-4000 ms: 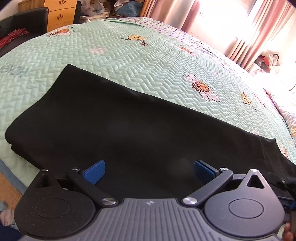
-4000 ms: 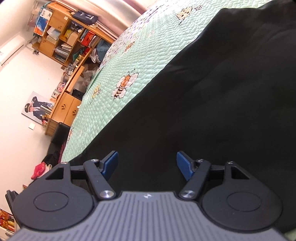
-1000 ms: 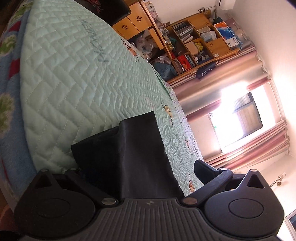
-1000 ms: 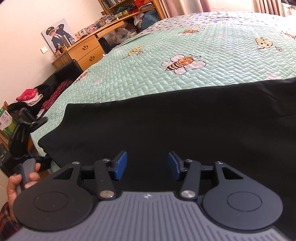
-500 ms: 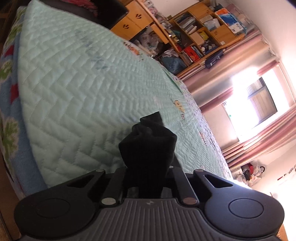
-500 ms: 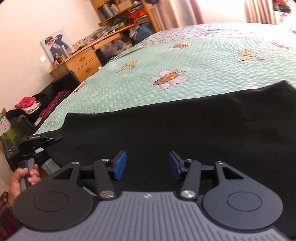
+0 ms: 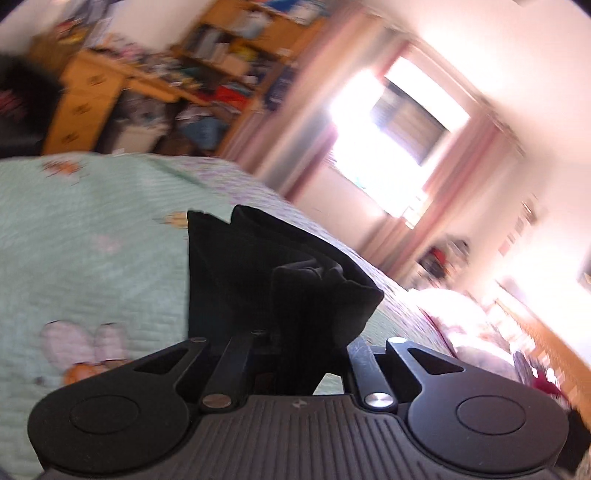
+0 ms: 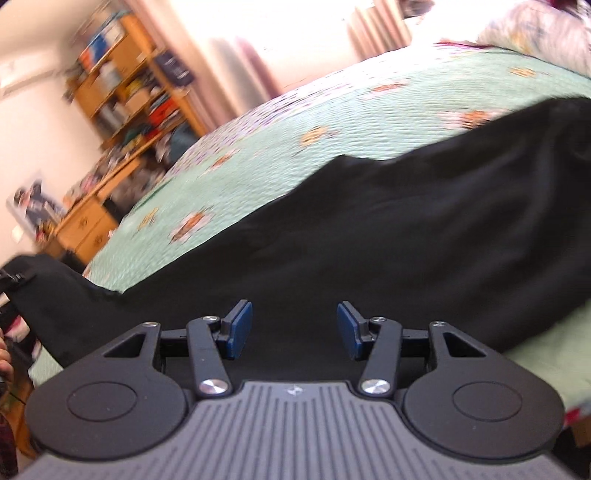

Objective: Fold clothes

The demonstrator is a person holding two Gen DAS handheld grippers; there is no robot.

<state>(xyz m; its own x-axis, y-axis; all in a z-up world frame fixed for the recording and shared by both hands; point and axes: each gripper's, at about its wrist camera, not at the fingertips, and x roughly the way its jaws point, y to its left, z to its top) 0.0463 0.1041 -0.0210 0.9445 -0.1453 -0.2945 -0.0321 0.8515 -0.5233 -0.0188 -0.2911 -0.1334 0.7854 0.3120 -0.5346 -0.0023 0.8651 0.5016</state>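
Note:
A black garment (image 8: pixel 388 236) lies stretched across the green quilted bed (image 8: pixel 288 147). My left gripper (image 7: pixel 299 354) is shut on one bunched end of the black garment (image 7: pixel 266 273) and holds it lifted above the quilt (image 7: pixel 74 229); the cloth hides its pads. In the right wrist view that raised end (image 8: pixel 48 291) shows at the far left. My right gripper (image 8: pixel 294 328) hovers over the garment's middle, its blue pads (image 8: pixel 240 325) apart with nothing between them.
Wooden shelves and a drawer unit (image 8: pixel 110 96) stand beyond the bed's far side. A bright window with pink curtains (image 7: pixel 399 110) lies ahead. Pillows (image 8: pixel 535 26) are at the bed's right end. A person's hand (image 8: pixel 3 362) shows at the left edge.
My left gripper closed on the garment's end and lifted it off the quilt, rolling as it rose. My right gripper swept sideways along the garment, still open.

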